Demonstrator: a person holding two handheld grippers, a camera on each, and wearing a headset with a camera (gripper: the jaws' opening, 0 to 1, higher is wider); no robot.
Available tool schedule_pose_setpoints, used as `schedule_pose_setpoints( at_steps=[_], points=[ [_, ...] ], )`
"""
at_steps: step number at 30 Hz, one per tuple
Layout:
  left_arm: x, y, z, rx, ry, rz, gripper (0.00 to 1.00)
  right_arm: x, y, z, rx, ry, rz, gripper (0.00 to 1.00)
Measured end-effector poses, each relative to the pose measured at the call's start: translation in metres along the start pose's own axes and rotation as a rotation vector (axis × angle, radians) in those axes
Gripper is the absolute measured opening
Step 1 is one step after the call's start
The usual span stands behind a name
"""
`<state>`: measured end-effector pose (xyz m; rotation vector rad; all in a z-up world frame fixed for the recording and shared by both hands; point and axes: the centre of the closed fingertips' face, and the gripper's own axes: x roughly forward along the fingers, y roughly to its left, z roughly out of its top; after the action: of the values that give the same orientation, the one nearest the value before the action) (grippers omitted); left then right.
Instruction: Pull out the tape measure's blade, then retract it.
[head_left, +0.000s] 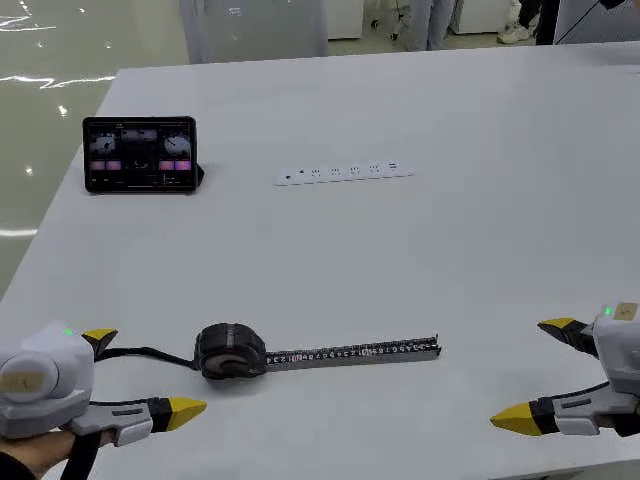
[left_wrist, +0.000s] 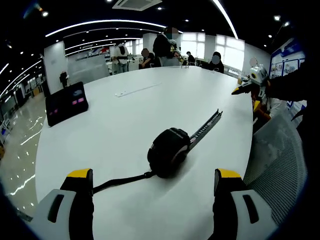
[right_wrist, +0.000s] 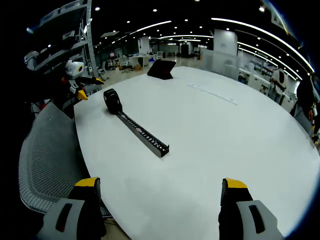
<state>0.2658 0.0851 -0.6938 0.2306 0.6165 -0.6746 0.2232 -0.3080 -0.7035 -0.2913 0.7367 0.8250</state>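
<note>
Tape measure (head_left: 231, 351): 1. Tablet (head_left: 139, 154): 1. Power strip (head_left: 343, 172): 1. Table (head_left: 450, 260): 1. Left tongs (head_left: 147, 372), right tongs (head_left: 521, 372): 2.

Noted black round tape measure (head_left: 230, 351) resting on the white table (head_left: 400, 250), blade (head_left: 352, 352) pulled partway out, lying flat rightward, strap (head_left: 150, 353) trailing left.

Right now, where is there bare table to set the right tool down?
Free: between the blade and the right tool; also the wide middle between blade and power strip. Crowded: around the tape measure case beside the left tool.
</note>
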Motion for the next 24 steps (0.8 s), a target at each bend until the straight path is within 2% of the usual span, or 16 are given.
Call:
schedule_pose_setpoints(
  at_steps=[7, 12, 14, 17, 19, 22, 24],
  points=[
    [0.005, -0.008, 0.01, 0.011, 0.002, -0.024, 0.99, -0.002, -0.006, 0.016, -0.061, 0.013, 0.013, 0.99],
    [0.008, -0.012, 0.017, 0.016, 0.001, -0.026, 0.99, 0.0, -0.007, 0.021, -0.103, 0.029, 0.026, 0.99],
    [0.009, -0.013, 0.02, 0.014, -0.002, -0.022, 0.99, 0.001, -0.007, 0.02, -0.117, 0.041, 0.034, 0.99],
    [0.014, -0.015, 0.024, -0.037, -0.011, -0.013, 0.99, 0.005, -0.008, 0.017, -0.15, 0.067, 0.049, 0.99],
    [0.017, -0.015, 0.027, -0.049, -0.02, 0.006, 0.99, 0.009, -0.007, 0.015, -0.164, 0.095, 0.062, 0.99],
    [0.023, -0.016, 0.027, -0.061, -0.017, 0.012, 0.99, 0.015, -0.003, 0.01, -0.202, 0.136, 0.101, 0.99],
    [0.028, -0.019, 0.026, -0.054, -0.008, 0.025, 0.99, 0.019, 0.0, 0.009, -0.256, 0.144, 0.132, 0.99]
  ],
)
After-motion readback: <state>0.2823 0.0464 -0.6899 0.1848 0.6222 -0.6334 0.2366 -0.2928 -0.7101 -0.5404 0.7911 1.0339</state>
